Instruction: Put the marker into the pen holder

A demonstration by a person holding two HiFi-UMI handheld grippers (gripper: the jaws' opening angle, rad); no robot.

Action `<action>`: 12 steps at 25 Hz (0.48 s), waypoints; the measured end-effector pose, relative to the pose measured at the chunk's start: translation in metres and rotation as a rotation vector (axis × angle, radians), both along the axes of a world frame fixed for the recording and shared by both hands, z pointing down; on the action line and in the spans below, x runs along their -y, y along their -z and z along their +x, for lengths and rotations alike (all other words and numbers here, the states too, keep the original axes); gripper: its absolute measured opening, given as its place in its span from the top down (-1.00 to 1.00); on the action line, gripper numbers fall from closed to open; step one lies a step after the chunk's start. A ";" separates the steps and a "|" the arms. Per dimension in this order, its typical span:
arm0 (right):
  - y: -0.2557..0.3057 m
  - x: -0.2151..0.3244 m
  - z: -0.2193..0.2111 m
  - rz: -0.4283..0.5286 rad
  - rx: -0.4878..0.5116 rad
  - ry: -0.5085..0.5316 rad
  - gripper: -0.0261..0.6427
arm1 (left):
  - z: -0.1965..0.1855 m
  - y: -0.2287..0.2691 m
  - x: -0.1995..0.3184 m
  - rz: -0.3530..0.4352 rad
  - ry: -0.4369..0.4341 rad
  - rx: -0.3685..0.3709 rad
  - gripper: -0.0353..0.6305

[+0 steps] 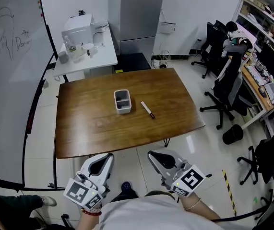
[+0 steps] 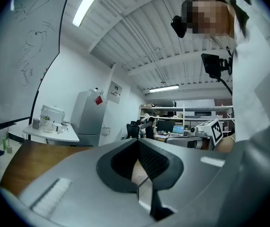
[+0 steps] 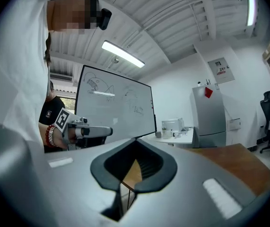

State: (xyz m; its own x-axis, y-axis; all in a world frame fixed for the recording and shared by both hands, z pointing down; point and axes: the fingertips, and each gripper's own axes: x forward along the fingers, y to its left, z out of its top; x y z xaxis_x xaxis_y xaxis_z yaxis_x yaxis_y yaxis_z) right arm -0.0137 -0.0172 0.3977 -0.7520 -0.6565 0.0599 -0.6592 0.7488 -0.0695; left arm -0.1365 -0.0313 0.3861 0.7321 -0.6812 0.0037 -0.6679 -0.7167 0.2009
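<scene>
A white-barrelled marker (image 1: 148, 109) with a dark cap lies flat on the brown wooden table (image 1: 89, 128), just right of the pen holder. The pen holder (image 1: 122, 101) is a white rectangular cup with grey compartments, standing upright near the table's middle. Both grippers hover close to the person's body, short of the table's near edge. My left gripper (image 1: 109, 156) and my right gripper (image 1: 151, 154) are shut with nothing in them. In the left gripper view the jaws of my left gripper (image 2: 137, 144) meet in a seam. The right gripper view shows my right gripper (image 3: 135, 142) closed the same way.
A white side table (image 1: 105, 56) with an appliance and cups stands beyond the far left corner. A whiteboard (image 1: 7, 90) runs along the left. Office chairs (image 1: 228, 87), a black bin (image 1: 232, 134) and desks fill the right side. A grey cabinet (image 1: 137, 18) stands behind.
</scene>
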 end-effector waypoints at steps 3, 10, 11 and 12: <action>-0.005 0.014 -0.007 -0.014 0.003 -0.014 0.90 | -0.010 -0.005 0.015 -0.020 -0.002 0.009 0.89; -0.017 0.055 0.009 -0.058 0.021 -0.034 0.90 | -0.006 -0.015 0.053 -0.046 -0.013 0.005 0.89; -0.019 0.062 0.015 -0.065 0.024 -0.032 0.90 | -0.002 -0.016 0.057 -0.046 -0.013 0.005 0.89; -0.021 0.069 0.022 -0.070 0.021 -0.032 0.90 | 0.002 -0.017 0.061 -0.049 -0.011 0.008 0.89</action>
